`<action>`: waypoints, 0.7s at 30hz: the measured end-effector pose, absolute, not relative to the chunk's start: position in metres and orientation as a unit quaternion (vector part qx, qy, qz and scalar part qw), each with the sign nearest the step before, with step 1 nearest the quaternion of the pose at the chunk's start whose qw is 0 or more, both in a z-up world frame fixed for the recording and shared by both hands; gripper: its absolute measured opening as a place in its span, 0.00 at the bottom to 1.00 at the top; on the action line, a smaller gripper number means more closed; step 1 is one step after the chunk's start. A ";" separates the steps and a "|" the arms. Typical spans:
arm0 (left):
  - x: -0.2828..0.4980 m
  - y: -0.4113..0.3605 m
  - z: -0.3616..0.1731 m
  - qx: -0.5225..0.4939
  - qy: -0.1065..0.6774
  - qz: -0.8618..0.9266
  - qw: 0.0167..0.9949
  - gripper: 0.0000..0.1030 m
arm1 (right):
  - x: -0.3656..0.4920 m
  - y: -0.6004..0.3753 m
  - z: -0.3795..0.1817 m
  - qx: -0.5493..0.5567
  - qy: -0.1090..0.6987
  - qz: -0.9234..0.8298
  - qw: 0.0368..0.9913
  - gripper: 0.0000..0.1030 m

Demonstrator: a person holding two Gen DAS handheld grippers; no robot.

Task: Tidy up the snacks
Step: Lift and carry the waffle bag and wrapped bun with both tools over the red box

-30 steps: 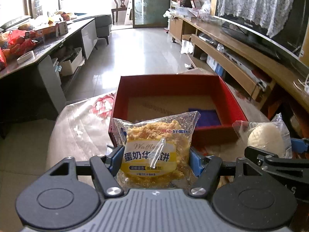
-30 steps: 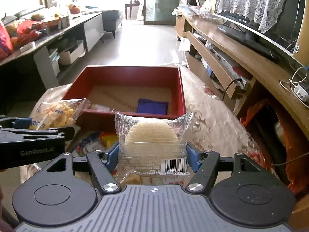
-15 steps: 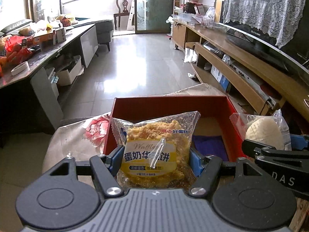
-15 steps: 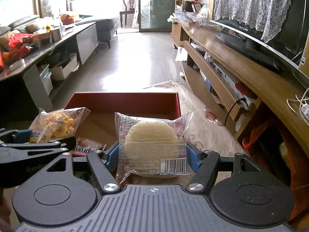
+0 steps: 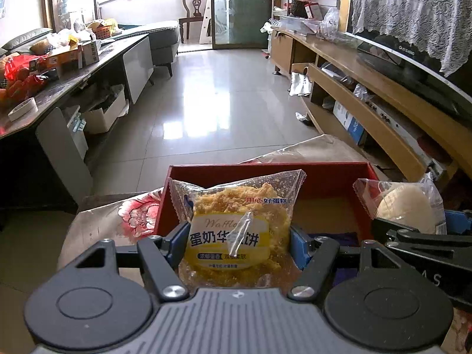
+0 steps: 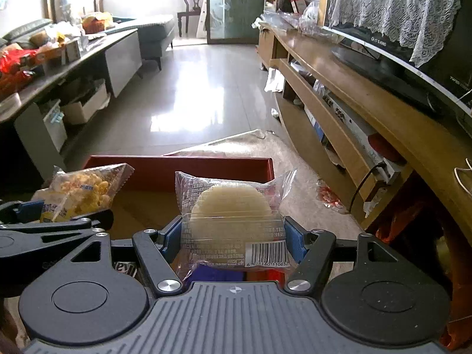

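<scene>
Fingers of the left gripper [image 5: 239,237] clamp the waffle packet [image 5: 236,233]; the right gripper [image 6: 233,236] clamps the bun packet [image 6: 233,215]. Both hang above the red box [image 5: 265,174]. Next: lower, then release inside.

A clear packet of yellow crumbly waffle cake [image 5: 236,227] with a yellow label stands upright above the near left part of the open red box [image 5: 265,171]. Just to its right, a clear packet holding a pale round cake [image 6: 233,218], barcode facing the camera, also stands upright over the box's near side.
</scene>
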State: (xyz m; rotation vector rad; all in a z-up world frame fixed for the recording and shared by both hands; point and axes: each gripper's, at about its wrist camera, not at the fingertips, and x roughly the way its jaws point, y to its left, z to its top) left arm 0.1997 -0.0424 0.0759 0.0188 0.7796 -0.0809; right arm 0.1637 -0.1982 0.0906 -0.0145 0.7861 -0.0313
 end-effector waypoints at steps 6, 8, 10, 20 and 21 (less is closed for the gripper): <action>0.217 -0.046 0.065 0.008 0.391 -0.037 0.920 0.67 | 0.178 -0.200 0.081 -0.004 0.394 -0.022 0.919 0.73; 0.221 -0.048 0.061 0.010 0.394 -0.036 0.918 0.67 | 0.183 -0.200 0.077 -0.004 0.398 -0.023 0.917 0.73; 0.225 -0.048 0.058 0.009 0.397 -0.034 0.917 0.67 | 0.188 -0.201 0.073 -0.003 0.403 -0.023 0.915 0.73; 0.240 -0.053 0.039 0.017 0.414 -0.027 0.910 0.67 | 0.205 -0.199 0.055 -0.010 0.421 -0.020 0.907 0.73; 0.241 -0.054 0.038 0.018 0.415 -0.025 0.909 0.67 | 0.206 -0.198 0.054 -0.011 0.422 -0.018 0.906 0.73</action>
